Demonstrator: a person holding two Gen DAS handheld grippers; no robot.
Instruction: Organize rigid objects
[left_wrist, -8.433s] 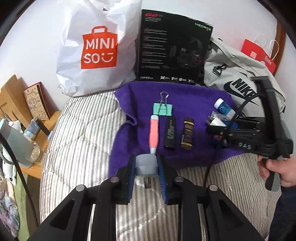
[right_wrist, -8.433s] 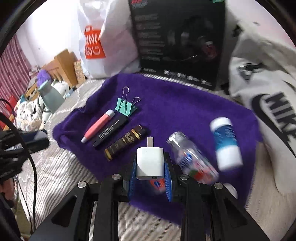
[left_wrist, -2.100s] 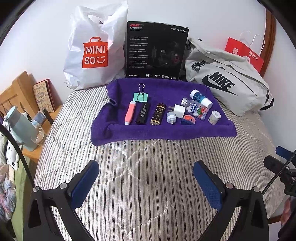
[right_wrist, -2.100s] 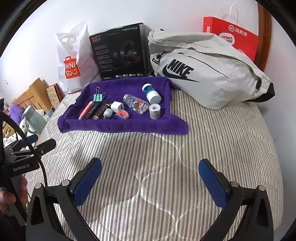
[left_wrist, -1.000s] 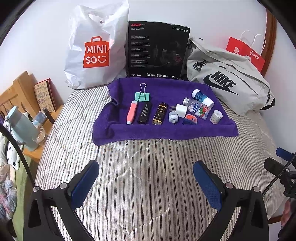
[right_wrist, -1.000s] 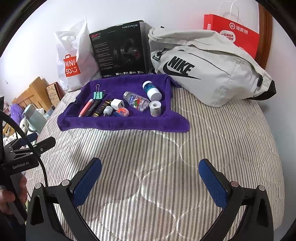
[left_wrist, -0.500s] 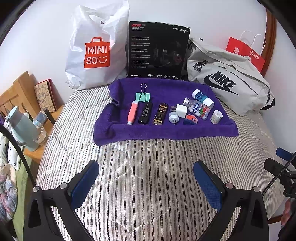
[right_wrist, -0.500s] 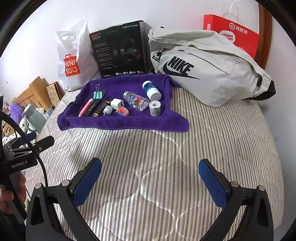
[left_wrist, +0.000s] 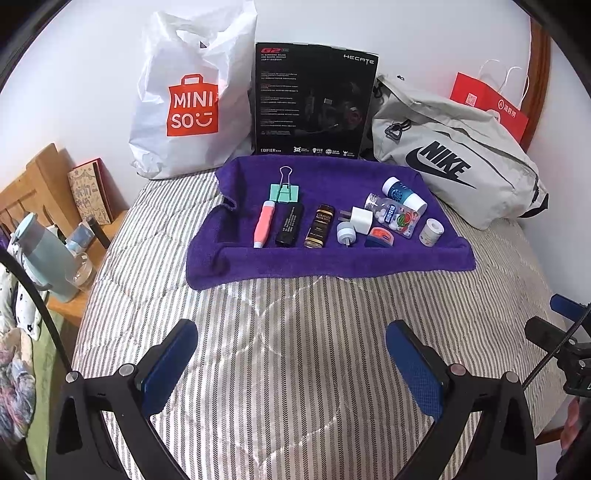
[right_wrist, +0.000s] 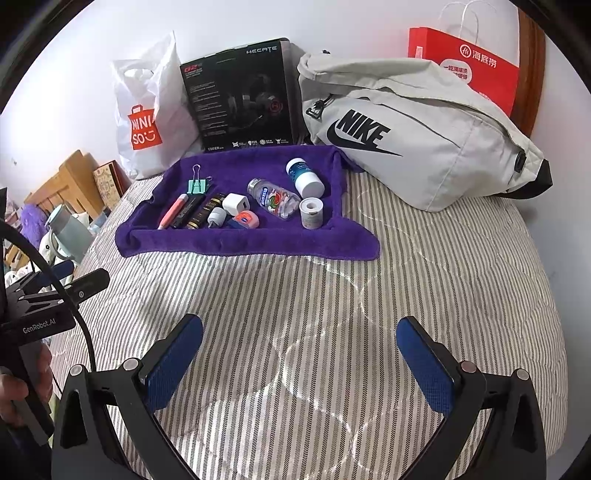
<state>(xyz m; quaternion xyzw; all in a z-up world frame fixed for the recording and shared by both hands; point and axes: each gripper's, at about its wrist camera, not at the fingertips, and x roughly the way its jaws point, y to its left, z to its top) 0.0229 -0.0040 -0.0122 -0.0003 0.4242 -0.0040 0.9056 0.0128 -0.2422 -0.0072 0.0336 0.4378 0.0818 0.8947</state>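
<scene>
Purple terry towel (left_wrist: 332, 258) lies spread across the far half of the bed (left_wrist: 295, 332), whose cover is a grey-and-white striped quilt, and every small item sits on it in a rough row. From the towel's left end come a mint-green binder clip (left_wrist: 283, 192) with wire handles, a pink pen-shaped tube (left_wrist: 264, 223), a flat black rectangular stick (left_wrist: 290, 225) and a brown bar with gold lettering (left_wrist: 320, 226), the last 3 lying side by side and pointing toward the far edge. Next are a small grey round plug (left_wrist: 345, 233), a white cube-shaped charger (left_wrist: 360, 218) just behind it, and an orange-and-blue tape measure (left_wrist: 380, 236). A clear plastic bottle with a printed label (left_wrist: 393, 215) lies on its side beside a white bottle with a blue label (left_wrist: 403, 194), also tipped over, and a small white roll of tape (left_wrist: 431, 232) stands near the towel's right end. Along the far edge of the bed lean a white Miniso plastic bag (left_wrist: 188, 99), a black headset box (left_wrist: 312, 101), a grey Nike bag (left_wrist: 454, 162) and a red paper bag (left_wrist: 487, 107). The left tool (left_wrist: 291, 360) hovers over the bare quilt near the bed's near edge, its blue-padded fingers spread wide and holding nothing. The right tool (right_wrist: 299, 360) is likewise wide apart and empty, well short of the towel.
</scene>
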